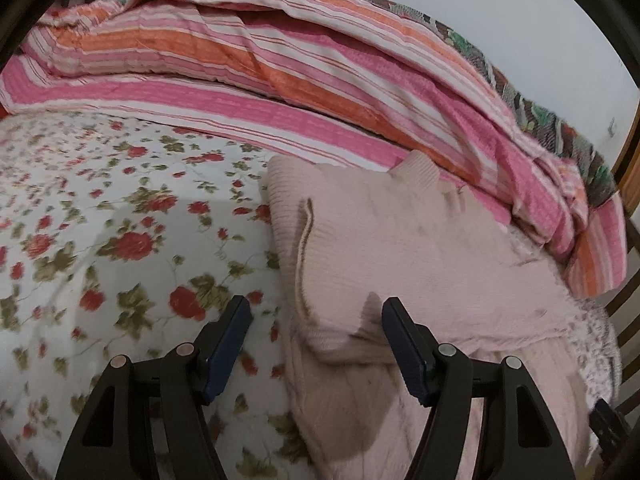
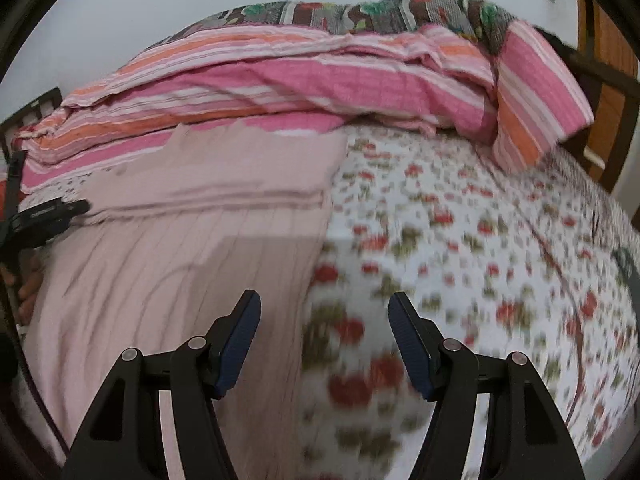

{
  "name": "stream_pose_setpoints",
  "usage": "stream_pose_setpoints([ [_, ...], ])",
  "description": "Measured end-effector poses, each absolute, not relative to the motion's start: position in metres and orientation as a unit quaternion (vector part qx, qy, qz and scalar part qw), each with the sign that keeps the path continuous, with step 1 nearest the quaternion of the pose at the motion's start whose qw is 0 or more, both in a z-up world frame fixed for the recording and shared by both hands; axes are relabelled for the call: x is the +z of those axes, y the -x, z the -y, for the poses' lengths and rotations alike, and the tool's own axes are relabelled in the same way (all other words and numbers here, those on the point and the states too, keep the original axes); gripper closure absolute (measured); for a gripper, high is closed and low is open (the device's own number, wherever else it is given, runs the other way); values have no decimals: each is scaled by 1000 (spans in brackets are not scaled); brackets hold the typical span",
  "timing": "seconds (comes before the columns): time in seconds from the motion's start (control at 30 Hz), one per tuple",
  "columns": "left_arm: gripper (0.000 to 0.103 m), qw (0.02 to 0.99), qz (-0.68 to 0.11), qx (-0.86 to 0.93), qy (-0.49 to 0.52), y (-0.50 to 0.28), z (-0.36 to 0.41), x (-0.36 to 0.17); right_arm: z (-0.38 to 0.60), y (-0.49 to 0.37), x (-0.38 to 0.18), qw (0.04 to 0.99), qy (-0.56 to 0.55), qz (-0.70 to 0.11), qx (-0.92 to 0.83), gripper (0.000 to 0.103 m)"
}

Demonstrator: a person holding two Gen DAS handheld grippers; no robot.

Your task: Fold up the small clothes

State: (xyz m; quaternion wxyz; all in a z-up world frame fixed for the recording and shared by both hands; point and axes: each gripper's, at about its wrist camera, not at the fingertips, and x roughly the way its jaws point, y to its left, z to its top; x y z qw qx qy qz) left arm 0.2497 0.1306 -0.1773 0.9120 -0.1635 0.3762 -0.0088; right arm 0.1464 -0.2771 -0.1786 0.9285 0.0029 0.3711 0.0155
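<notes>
On the floral bed sheet our pink sweater lies partly folded; left gripper and right gripper both released, empty. Risk: pinching one layer drags the fold apart.

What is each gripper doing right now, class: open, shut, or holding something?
Left gripper: open, holding nothing, above the edge of the pink sweater.
Right gripper: open, holding nothing, over the sweater's edge and the floral bedsheet.

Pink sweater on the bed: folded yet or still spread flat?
Partly folded. The pink sweater has its upper part doubled over the lower, with stacked layered edges in the right wrist view.
</notes>
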Motion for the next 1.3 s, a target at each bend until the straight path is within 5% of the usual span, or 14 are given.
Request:
stream_pose_setpoints([
  [0.43, 34, 923, -350, -44, 152, -103, -122, -168, 301, -68, -182, 920, -63, -386, 38, 38],
  [0.73, 43, 885, -363, -117, 267, -15, -132, -188, 293, -25, -203, 918, -55, -385, 74, 41],
  [1.3, 50, 921, -375, -58, 90, -29, -61, -197, 285, -46, -230, 923, -48, -377, 56, 47],
])
